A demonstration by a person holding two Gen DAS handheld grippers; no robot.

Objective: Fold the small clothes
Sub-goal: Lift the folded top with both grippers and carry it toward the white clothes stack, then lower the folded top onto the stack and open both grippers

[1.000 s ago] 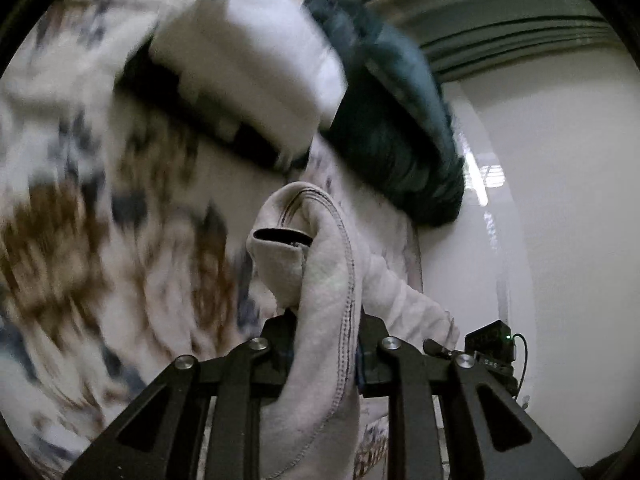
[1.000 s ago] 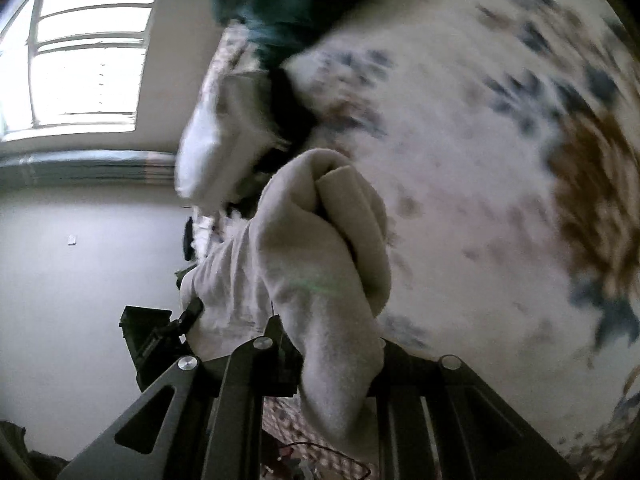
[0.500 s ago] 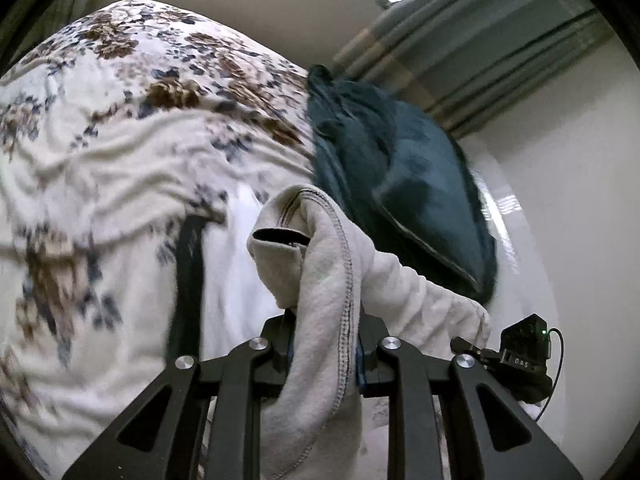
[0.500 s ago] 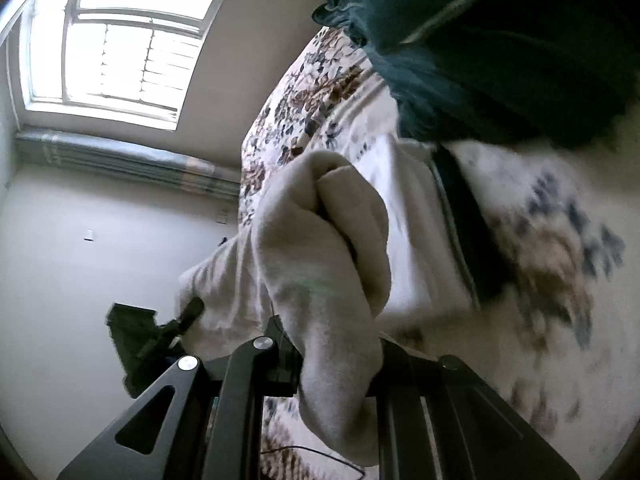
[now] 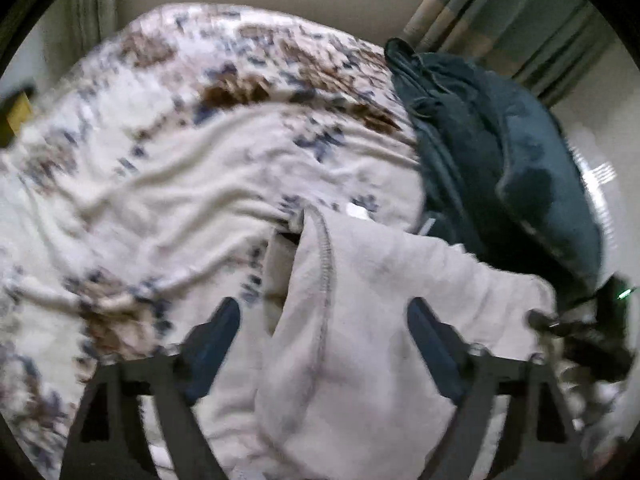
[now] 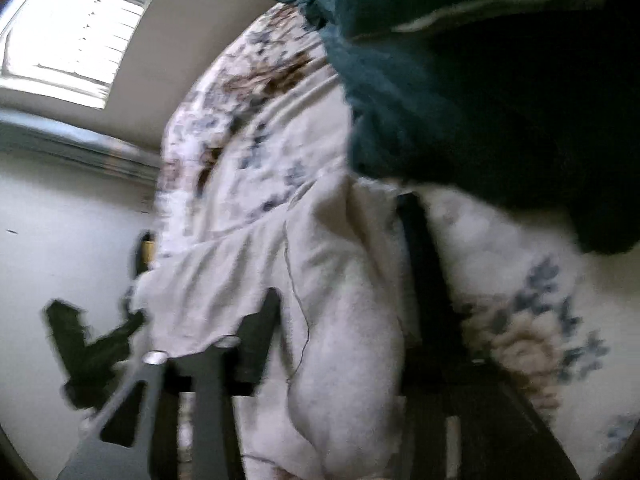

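Observation:
A pale cream garment with a stitched hem (image 5: 360, 320) drapes loosely between the spread fingers of my left gripper (image 5: 324, 320), which is open; the cloth rests on the flowered bed cover. In the right wrist view the same cream garment (image 6: 332, 320) lies between the fingers of my right gripper (image 6: 344, 320), which is also open. A black-edged white folded cloth (image 6: 420, 248) shows just behind it. The other gripper (image 5: 592, 332) shows at the right edge of the left wrist view.
A white bed cover with brown and blue flowers (image 5: 180, 168) fills the view. A dark teal blanket (image 5: 500, 168) is heaped at its right side, also in the right wrist view (image 6: 480, 80). Curtains (image 5: 500, 12) and a window (image 6: 76, 36) stand behind.
Both grippers were shut on the cream garment; now both have opened and the garment has dropped loose onto the bed. The cameras have swung toward the bed.

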